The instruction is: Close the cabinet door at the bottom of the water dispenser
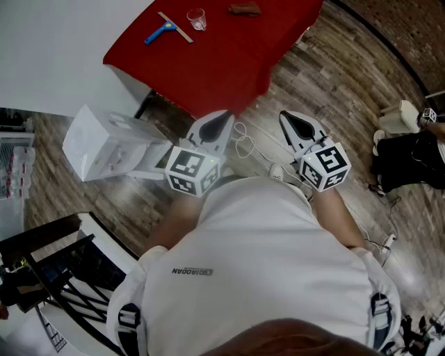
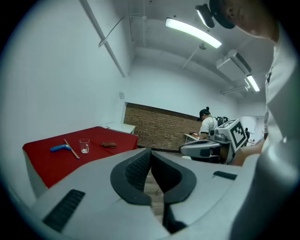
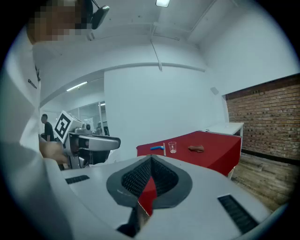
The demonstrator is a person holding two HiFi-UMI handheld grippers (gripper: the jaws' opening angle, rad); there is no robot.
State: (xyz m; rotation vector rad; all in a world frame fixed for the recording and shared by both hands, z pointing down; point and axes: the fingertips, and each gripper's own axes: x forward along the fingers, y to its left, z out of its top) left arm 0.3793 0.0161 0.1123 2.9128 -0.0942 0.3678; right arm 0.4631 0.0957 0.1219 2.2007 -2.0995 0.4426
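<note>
**Both tongs pressed together, nothing between them, over the wooden floor.**

At the top of the head view is the red-clothed table. The white water dispenser sits at the left. A white panel that looks like its cabinet door juts out beside your left gripper, not touching it. Your right gripper is right of centre. On the table are a blue-handled tool, a clear glass and a brown object.

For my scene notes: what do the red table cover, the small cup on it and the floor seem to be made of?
Red table cover: probably cloth, matte; it drapes over the edge.
Small cup: clear glass or plastic, see-through.
Floor: wood-look planks with visible grain; wood or laminate.
</note>
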